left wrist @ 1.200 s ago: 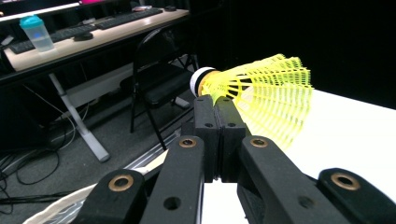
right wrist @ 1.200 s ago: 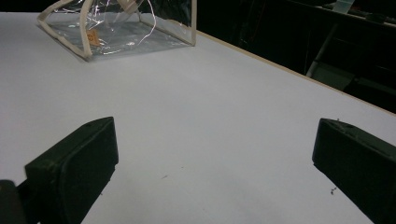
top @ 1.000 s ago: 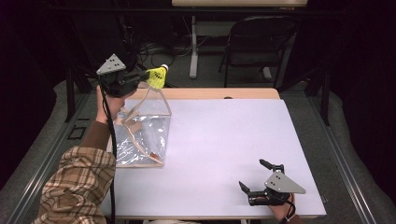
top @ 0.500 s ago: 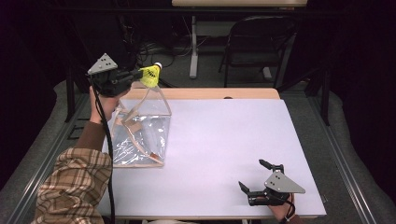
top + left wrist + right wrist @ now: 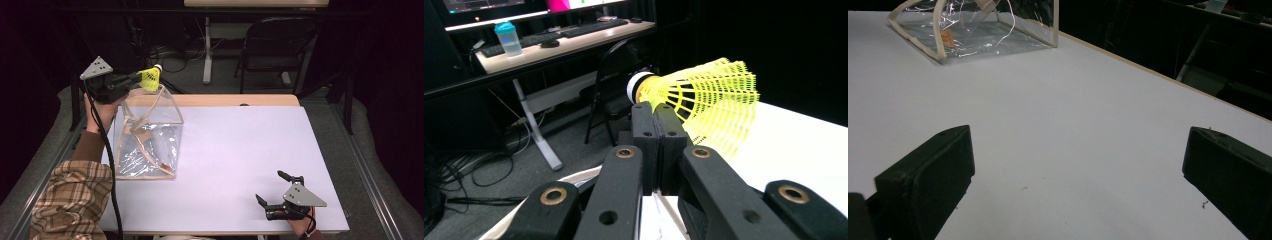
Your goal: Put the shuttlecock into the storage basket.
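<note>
The left gripper (image 5: 134, 80) was raised above the far-left corner of the table (image 5: 240, 150), its jaws pinched tight on a yellow shuttlecock (image 5: 150, 78) held in the air just over the far top edge of a clear bag (image 5: 145, 142); in the left gripper view the jaws gripped the shuttlecock (image 5: 704, 105) at the base of its mesh skirt, near the white-banded cork. The bag stood on the left side of the table. The right gripper (image 5: 277, 192) rested near the table's near-right corner, well apart from the bag, its jaws spread wide with nothing between them.
</note>
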`<state>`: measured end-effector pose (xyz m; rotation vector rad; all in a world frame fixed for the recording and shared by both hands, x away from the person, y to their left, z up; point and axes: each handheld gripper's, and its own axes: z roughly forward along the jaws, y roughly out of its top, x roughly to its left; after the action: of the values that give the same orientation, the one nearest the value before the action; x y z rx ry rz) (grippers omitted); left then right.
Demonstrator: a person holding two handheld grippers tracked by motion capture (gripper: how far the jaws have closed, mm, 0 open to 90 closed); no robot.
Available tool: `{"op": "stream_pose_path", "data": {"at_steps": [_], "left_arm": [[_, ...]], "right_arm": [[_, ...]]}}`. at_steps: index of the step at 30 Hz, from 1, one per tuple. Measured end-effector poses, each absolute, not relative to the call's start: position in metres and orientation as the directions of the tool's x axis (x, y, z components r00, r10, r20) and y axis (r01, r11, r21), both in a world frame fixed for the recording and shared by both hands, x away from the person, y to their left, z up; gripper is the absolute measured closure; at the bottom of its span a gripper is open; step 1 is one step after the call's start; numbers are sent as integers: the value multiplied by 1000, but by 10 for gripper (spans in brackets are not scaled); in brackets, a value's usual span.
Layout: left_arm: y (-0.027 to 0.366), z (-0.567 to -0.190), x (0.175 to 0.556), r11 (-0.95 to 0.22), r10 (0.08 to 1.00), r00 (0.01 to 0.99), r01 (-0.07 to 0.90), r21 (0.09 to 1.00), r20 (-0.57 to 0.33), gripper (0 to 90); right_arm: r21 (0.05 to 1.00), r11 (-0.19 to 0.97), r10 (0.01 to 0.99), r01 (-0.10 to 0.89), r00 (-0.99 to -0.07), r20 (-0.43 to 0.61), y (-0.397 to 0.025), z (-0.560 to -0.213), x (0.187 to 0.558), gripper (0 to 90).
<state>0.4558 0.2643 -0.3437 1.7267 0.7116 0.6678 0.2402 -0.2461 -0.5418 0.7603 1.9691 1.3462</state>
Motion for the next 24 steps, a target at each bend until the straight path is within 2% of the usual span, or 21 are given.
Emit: {"op": "stream_pose_path", "data": {"at_steps": [24], "left_arm": [[285, -346, 454, -213, 777, 625, 155, 965, 71, 896]], "right_arm": [[944, 310, 750, 110, -638, -172, -246, -542, 240, 0]]}}
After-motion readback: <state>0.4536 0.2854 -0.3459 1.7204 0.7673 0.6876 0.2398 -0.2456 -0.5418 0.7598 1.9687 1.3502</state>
